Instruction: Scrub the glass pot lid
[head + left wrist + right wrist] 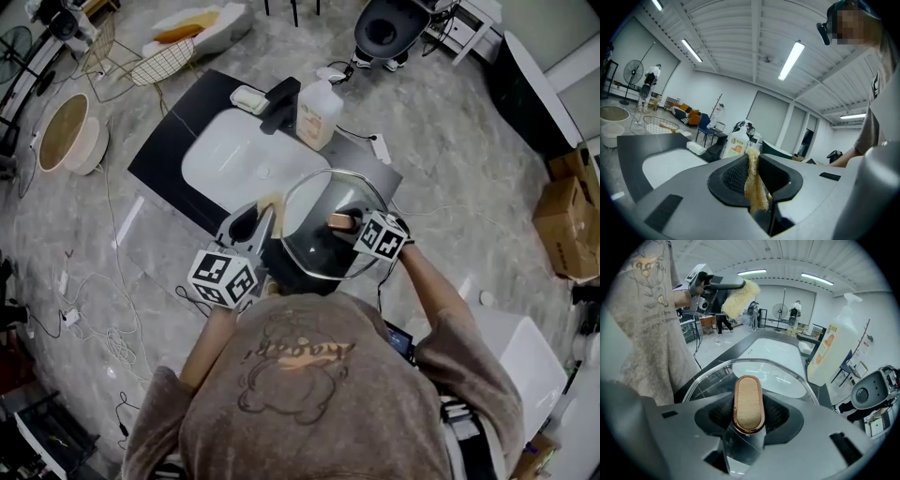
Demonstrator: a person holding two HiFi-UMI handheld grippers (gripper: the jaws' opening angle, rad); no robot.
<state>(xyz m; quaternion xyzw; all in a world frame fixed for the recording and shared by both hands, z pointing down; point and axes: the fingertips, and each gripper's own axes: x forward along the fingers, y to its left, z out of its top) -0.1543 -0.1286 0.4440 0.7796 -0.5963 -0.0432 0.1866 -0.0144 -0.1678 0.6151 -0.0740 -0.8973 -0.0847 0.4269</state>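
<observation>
The glass pot lid [323, 239] is held tilted over the near edge of the black counter, in front of the person. My right gripper [349, 225] is shut on the lid's wooden, copper-rimmed knob [748, 401], and the clear dome [773, 376] spreads beyond the jaws. My left gripper [265, 223] is shut on a yellowish fibrous scrub pad [753, 183], which stands just left of the lid's rim [286, 202]. The right gripper view shows that pad [740, 295] raised above the lid, apart from the glass.
A white sink basin [234, 159] is set in the black counter [164, 150], with a black faucet [281, 103], a soap bottle [317, 114] and a soap dish [248, 98] behind it. A round bin [66, 136], floor cables and cardboard boxes [567, 225] lie around.
</observation>
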